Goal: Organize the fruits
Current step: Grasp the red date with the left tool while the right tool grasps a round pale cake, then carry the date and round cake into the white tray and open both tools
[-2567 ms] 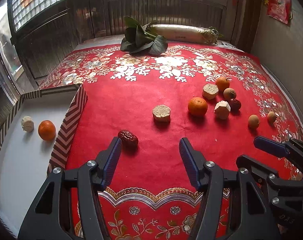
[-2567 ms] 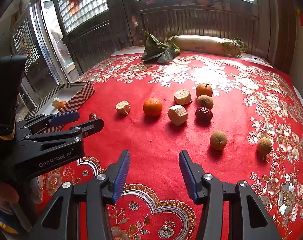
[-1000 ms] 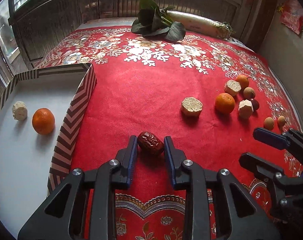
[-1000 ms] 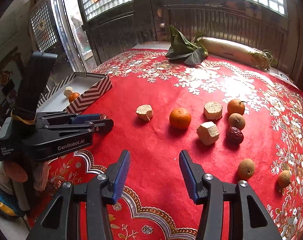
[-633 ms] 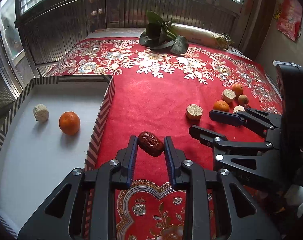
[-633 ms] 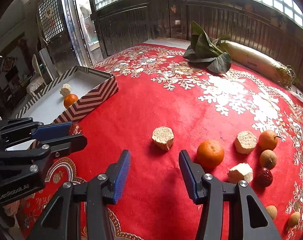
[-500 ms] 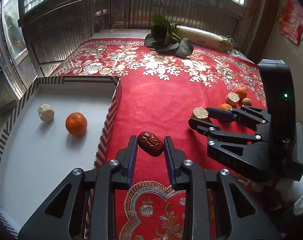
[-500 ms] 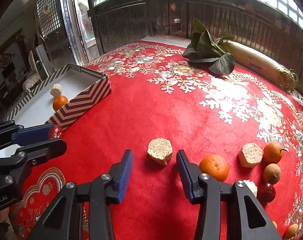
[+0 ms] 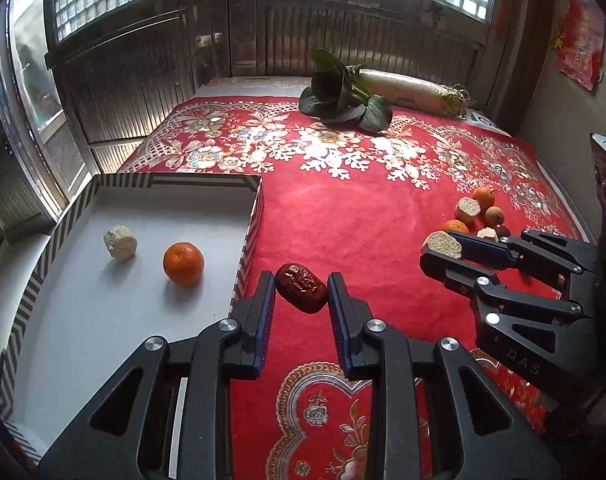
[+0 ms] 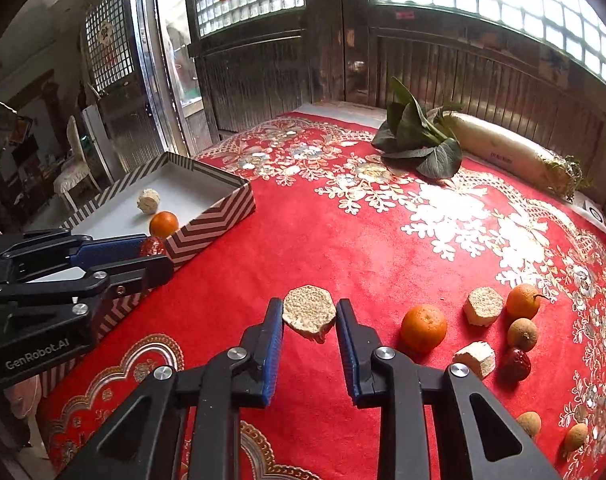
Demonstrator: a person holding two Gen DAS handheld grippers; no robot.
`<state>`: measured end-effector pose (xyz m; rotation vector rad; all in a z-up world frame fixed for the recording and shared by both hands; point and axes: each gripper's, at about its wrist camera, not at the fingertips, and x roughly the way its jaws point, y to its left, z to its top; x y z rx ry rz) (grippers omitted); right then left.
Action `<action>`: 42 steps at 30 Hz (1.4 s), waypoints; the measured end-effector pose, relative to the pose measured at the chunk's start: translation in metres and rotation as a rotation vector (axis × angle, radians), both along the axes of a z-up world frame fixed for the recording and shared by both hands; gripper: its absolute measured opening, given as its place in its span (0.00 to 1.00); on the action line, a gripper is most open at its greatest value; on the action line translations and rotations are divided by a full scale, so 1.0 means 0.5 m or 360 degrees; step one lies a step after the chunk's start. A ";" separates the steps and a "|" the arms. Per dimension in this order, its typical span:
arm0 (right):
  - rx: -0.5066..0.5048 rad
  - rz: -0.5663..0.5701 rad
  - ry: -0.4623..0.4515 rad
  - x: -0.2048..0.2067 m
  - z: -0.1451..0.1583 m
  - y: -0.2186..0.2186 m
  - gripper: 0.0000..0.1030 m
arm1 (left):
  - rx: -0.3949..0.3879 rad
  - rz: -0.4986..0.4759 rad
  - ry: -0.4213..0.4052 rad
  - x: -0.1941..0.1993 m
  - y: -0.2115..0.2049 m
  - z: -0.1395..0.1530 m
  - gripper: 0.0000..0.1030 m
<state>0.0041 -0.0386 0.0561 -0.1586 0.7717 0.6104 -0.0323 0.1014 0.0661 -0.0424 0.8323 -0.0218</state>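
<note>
My left gripper is shut on a dark red date and holds it above the red cloth beside the striped box. The box holds an orange and a pale cut chunk. My right gripper is shut on a tan cut chunk, which also shows in the left wrist view. On the cloth lie an orange, a second chunk, a stemmed orange, a white chunk, a date and brown longans.
A leafy green and a long white radish lie at the table's far end. Two more longans sit near the right edge. Dark wooden doors and windows stand behind; a wall runs along the right.
My left gripper closed on the date and has carried it up and left toward the box. My right gripper moved in on the tan chunk and closed on it.
</note>
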 end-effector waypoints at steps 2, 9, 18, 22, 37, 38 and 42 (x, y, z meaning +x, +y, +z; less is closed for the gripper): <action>0.0020 0.0016 -0.0014 -0.011 0.011 0.007 0.25 | 0.0017 0.0027 -0.0015 -0.004 0.011 0.006 0.25; 0.0037 0.0093 -0.0020 -0.037 0.025 0.048 0.25 | 0.0099 0.0109 -0.0067 -0.026 0.052 0.022 0.25; 0.0047 0.0198 -0.0040 -0.052 0.037 0.116 0.25 | 0.0156 0.0213 -0.0074 -0.029 0.112 0.018 0.25; 0.0035 0.0238 -0.0038 -0.050 0.039 0.144 0.25 | 0.0160 0.0243 -0.0061 -0.023 0.134 0.011 0.25; -0.0021 0.0421 -0.0017 -0.035 0.031 0.266 0.25 | 0.0123 0.0341 0.0038 -0.004 0.227 -0.027 0.25; -0.0025 0.0434 -0.0015 -0.037 0.030 0.274 0.25 | 0.0123 0.0344 0.0038 -0.004 0.231 -0.027 0.25; -0.0046 0.0469 -0.0003 -0.036 0.024 0.300 0.25 | 0.0110 0.0355 0.0050 0.000 0.243 -0.030 0.25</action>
